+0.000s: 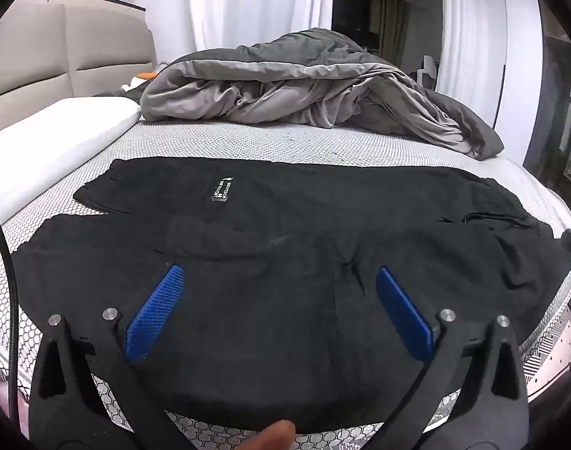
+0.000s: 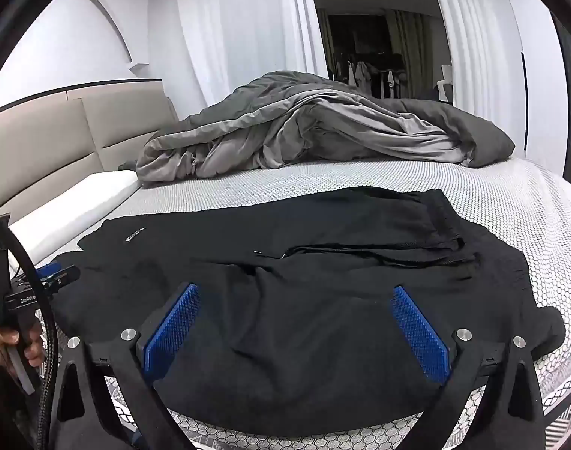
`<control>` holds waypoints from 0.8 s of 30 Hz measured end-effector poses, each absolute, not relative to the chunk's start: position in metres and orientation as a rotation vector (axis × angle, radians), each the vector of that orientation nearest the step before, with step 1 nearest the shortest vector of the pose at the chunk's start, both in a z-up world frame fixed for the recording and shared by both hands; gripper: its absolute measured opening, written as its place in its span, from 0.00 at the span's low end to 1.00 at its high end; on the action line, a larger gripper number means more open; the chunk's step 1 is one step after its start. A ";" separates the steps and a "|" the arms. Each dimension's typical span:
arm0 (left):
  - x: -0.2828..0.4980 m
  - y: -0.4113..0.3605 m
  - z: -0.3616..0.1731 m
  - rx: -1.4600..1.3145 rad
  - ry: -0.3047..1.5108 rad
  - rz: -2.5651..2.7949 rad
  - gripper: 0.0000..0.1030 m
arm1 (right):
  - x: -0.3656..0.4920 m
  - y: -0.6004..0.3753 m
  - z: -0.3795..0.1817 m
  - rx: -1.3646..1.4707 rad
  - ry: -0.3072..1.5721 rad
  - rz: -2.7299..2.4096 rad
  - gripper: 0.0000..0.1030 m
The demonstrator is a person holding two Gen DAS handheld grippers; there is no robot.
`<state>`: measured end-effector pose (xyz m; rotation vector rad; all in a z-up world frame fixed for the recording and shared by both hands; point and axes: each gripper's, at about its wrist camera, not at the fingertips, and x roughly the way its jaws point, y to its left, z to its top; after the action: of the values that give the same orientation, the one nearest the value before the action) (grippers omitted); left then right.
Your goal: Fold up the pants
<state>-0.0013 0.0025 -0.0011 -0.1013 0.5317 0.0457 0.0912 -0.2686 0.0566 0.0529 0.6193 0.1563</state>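
The black pants lie spread across the near half of the mattress, waistband toward 3 o'clock, leg ends toward 9 o'clock, a small label facing up. One leg appears laid alongside or partly over the other; whether a lengthwise fold is complete cannot be told. Cross folds are judged outstanding.

The left gripper hangs over the near cloth, jaws spread wide, nothing pinched. The right gripper likewise stands fully spread and empty.

At 12 o'clock a grey duvet is heaped. No containers are in view.
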 end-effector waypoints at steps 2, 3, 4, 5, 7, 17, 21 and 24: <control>0.005 0.006 0.000 -0.121 0.549 0.051 0.99 | 0.090 -0.268 0.056 0.056 0.624 0.153 1.00; 0.006 0.007 0.000 -0.123 0.552 0.053 0.99 | 0.091 -0.270 0.056 0.061 0.630 0.152 1.00; 0.007 0.008 -0.001 -0.124 0.554 0.054 0.99 | 0.091 -0.270 0.056 0.062 0.631 0.151 1.00; 0.007 0.009 -0.001 -0.123 0.554 0.056 0.99 | 0.091 -0.270 0.056 0.063 0.632 0.149 1.00; 0.007 0.009 0.000 -0.123 0.552 0.056 0.99 | 0.093 -0.272 0.055 0.069 0.639 0.147 1.00; 0.008 0.010 -0.001 -0.125 0.554 0.068 0.99 | 0.091 -0.271 0.057 0.080 0.640 0.153 1.00; 0.008 0.011 -0.001 -0.125 0.554 0.066 0.99 | 0.093 -0.270 0.058 0.072 0.637 0.151 1.00; 0.007 0.012 -0.001 -0.123 0.553 0.068 0.99 | 0.093 -0.271 0.058 0.076 0.641 0.151 1.00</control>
<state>0.0073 0.0117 -0.0011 -0.1234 0.5525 0.0683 0.0925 -0.2708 0.0581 0.0762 0.6407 0.1515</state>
